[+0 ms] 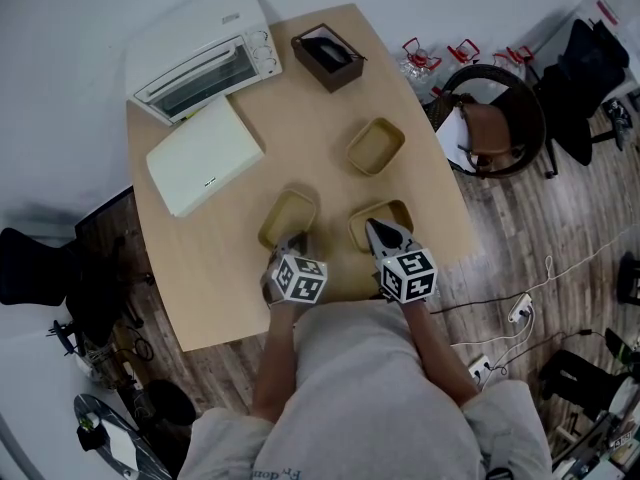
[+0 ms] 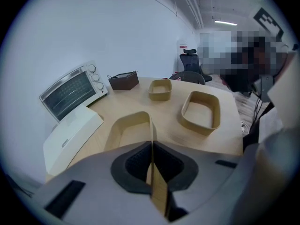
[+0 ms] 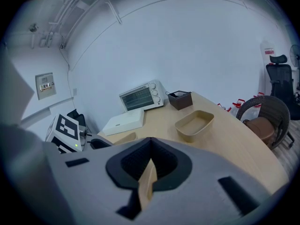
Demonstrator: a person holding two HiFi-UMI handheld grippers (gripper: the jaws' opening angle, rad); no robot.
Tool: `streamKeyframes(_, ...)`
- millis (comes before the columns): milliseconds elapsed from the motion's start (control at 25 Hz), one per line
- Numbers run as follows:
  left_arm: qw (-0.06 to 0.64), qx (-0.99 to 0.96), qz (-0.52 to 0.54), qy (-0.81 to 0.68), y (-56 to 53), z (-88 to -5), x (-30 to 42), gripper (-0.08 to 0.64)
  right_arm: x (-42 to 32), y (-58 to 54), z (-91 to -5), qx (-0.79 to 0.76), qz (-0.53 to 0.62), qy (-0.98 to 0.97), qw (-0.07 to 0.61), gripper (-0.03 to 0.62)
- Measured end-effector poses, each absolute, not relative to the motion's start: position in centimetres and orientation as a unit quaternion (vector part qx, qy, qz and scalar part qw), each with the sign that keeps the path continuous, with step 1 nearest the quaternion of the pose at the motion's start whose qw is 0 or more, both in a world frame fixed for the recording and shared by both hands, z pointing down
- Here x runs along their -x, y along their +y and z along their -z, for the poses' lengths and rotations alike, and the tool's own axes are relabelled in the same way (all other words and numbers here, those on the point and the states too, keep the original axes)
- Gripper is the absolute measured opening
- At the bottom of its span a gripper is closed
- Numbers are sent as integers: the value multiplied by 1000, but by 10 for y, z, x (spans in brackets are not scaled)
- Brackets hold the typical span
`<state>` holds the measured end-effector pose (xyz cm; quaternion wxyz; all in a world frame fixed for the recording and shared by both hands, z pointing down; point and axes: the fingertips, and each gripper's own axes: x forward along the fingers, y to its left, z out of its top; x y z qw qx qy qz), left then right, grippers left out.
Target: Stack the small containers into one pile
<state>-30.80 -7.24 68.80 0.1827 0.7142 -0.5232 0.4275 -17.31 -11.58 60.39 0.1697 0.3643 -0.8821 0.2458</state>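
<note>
Small containers: three tan tubs on the table (image 1: 215, 288). Left gripper (image 1: 289, 248) is clamped on the near wall of the left tub (image 1: 288, 216). Right gripper (image 1: 383, 236) is clamped on the near wall of the right tub (image 1: 392, 211). The held tubs sit side by side. Third tub (image 1: 376, 146) lies free, ahead of the right gripper and nearer to it than to the left; probably the right tub goes forward onto it.

The bare left forearm (image 1: 272, 363) and bare right forearm (image 1: 432, 343) reach forward side by side. The left grey two-jaw gripper (image 1: 292, 240) (image 2: 152, 144) pinches a tan oval container (image 1: 288, 214) (image 2: 127, 131) by its near wall. The right grey two-jaw gripper (image 1: 378, 230) (image 3: 150, 162) clamps the wall of a second tan oval container (image 1: 396, 211) (image 3: 147, 183).
</note>
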Motion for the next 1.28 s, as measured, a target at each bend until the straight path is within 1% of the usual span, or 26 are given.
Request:
streamKeyframes(280, 154, -725, -430, -516, -87, -671, 291, 14, 158, -115, -607, -373, -254, -877, 167, 6)
streamKeyframes(520, 133, -737, -439, -497, -98, -656, 257, 14, 128, -114, -609, -388, -285, -863, 153, 6)
streamKeyframes(800, 107, -747, -459, -469, -108, -647, 205, 14, 75, -136, -602, -412, -310, -847, 132, 6)
streamKeyframes(1280, 80, -749, -484, -445, -115, -654, 137, 14, 18, -152, -603, -390, -311, -856, 137, 6)
